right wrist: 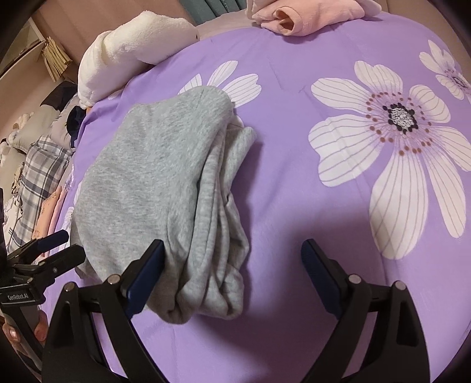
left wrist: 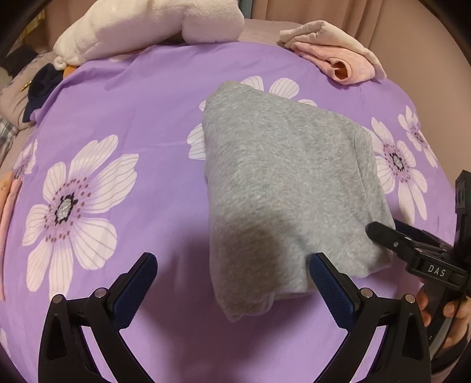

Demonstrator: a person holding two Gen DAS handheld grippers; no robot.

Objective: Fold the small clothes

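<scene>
A grey garment (left wrist: 282, 182) lies folded into a thick rectangle on the purple flowered bedsheet (left wrist: 132, 103). My left gripper (left wrist: 232, 262) is open just above the bundle's near end, its right finger at the cloth's edge. My right gripper (left wrist: 385, 229) comes in from the right with its tips at the bundle's near right corner. In the right wrist view the grey garment (right wrist: 153, 176) shows its layered folded edge. The right gripper (right wrist: 232, 250) stands open over that edge, nothing pinched. The left gripper (right wrist: 66, 246) shows at the lower left beside the bundle.
A white plush toy (left wrist: 147, 26) lies at the far edge of the bed. Folded pink and cream clothes (left wrist: 338, 59) sit at the far right. A dark cloth (left wrist: 41, 85) and plaid fabric (right wrist: 38, 176) lie off the left side. A hand (left wrist: 453, 312) holds the right gripper's handle.
</scene>
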